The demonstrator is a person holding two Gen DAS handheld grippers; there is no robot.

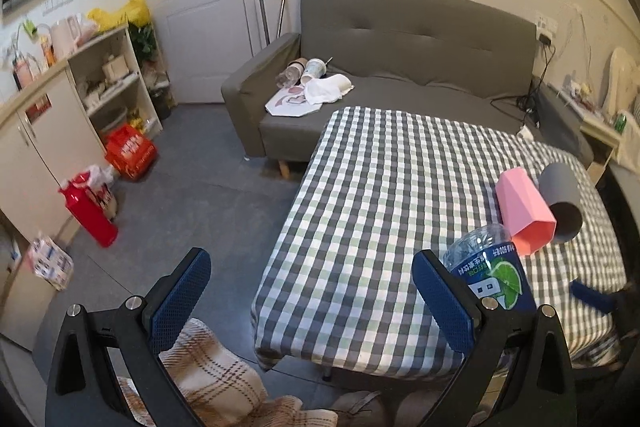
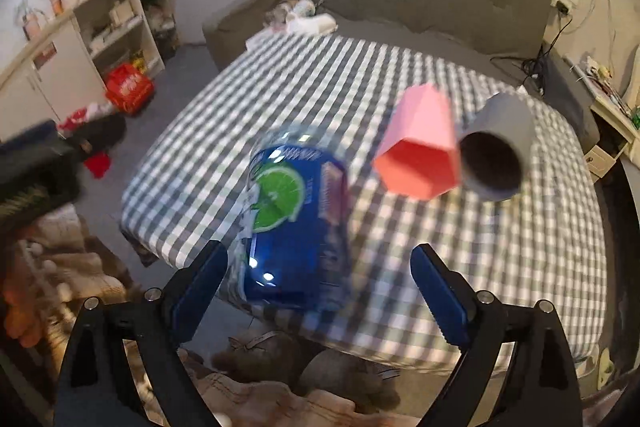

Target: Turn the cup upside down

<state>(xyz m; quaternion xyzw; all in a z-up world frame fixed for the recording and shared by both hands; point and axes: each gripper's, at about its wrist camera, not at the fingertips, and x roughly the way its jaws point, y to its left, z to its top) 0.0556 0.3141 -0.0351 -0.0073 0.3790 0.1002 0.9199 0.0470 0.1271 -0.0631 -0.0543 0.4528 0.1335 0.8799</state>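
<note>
A pink faceted cup [image 1: 525,211] lies on its side on the checked tablecloth [image 1: 380,195], mouth toward me; it also shows in the right wrist view [image 2: 418,143]. A grey cup [image 1: 562,201] lies on its side right beside it [image 2: 498,151]. A plastic bottle with a blue and lime label [image 1: 490,273] stands near the table's front edge [image 2: 294,223]. My left gripper [image 1: 312,291] is open and empty, off the table's left front. My right gripper [image 2: 320,283] is open, with the bottle just ahead of its fingers.
A grey sofa [image 1: 400,67] with cups and cloth on it stands behind the table. A cabinet and shelf [image 1: 80,95], red boxes and bags [image 1: 130,151] are on the floor at left. Plaid fabric [image 1: 208,379] lies below my left gripper.
</note>
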